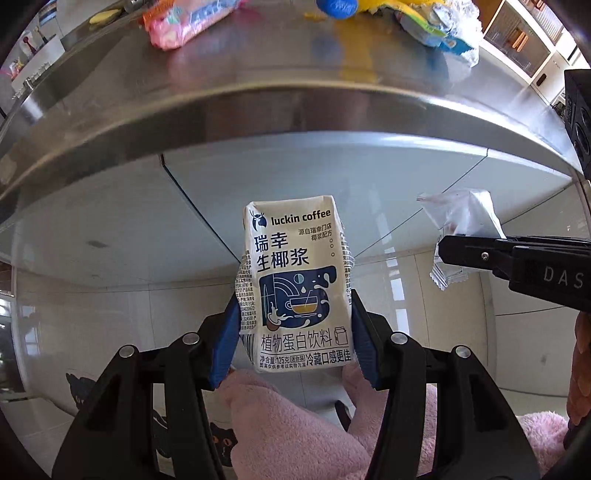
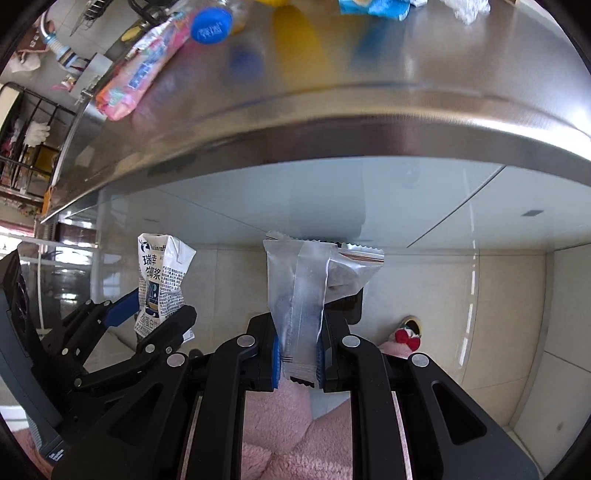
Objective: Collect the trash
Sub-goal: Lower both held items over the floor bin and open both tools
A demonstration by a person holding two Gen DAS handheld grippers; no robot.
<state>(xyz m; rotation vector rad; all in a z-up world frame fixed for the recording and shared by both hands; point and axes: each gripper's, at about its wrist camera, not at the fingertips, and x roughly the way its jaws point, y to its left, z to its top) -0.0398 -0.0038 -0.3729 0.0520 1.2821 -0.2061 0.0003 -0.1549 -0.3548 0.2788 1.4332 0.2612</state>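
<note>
Below the steel counter's [image 1: 258, 110] front edge, both grippers point steeply down toward the tiled floor, with pink fuzzy trousers [image 1: 295, 424] under them.

Left gripper [image 1: 295, 332]: blue pads clamped on the lower sides of a crumpled drink carton [image 1: 295, 288], which stands upright along the fingers, long axis running away from the camera, printed face toward the lens.

Right gripper [image 2: 299, 358]: fingers nearly together, pinching the bottom end of a clear wrapper [image 2: 306, 288]. It sticks straight out too, crimped top edge farthest from the camera.

Left view catches the carton's front label dead on, plus the right gripper's finger and wrapper coming in from the right side. Right view only gets the carton's [image 2: 162, 280] creased side, off to the left in the other gripper, but shows a pink slipper with a red bit [image 2: 402, 338] on the floor.

More trash sits on the counter: a pink packet [image 2: 144, 70], a blue cap [image 2: 208, 26], blue-and-white wrappers [image 1: 439, 29].
</note>
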